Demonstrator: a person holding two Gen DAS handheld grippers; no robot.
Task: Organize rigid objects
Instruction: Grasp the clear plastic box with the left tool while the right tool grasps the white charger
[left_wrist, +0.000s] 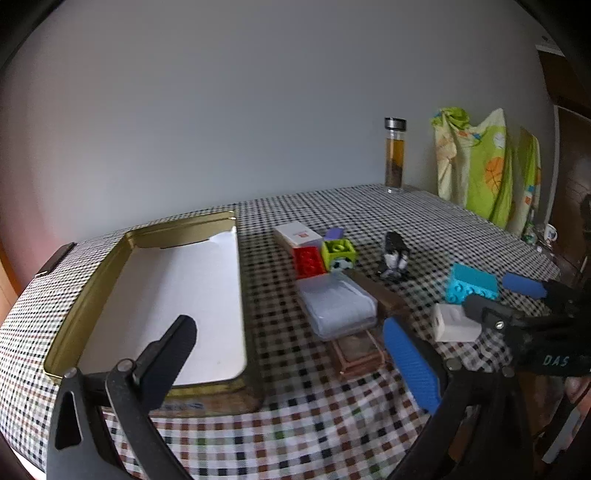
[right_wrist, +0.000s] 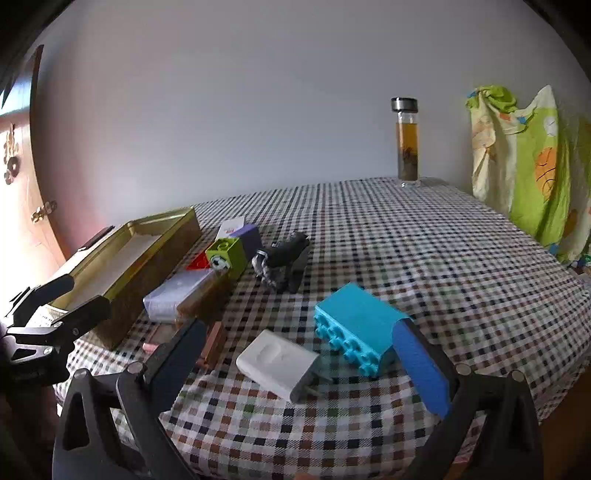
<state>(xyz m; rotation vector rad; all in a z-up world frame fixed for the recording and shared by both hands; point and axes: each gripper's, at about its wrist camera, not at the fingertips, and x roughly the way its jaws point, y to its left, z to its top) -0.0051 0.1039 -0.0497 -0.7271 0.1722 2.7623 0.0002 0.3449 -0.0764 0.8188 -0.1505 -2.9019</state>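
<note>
An open gold tin with a white lining lies at the left of the checked table; it also shows in the right wrist view. My left gripper is open and empty, its left finger over the tin's near end. My right gripper is open, its fingers on either side of a white charger plug with a blue brick just beyond. A clear plastic case, red brick, green brick, white card box and dark toy animal lie between.
A glass bottle of tea stands at the table's far edge by the wall. A green patterned cloth hangs at the right. A brown flat box lies under the clear case. A door is at the left.
</note>
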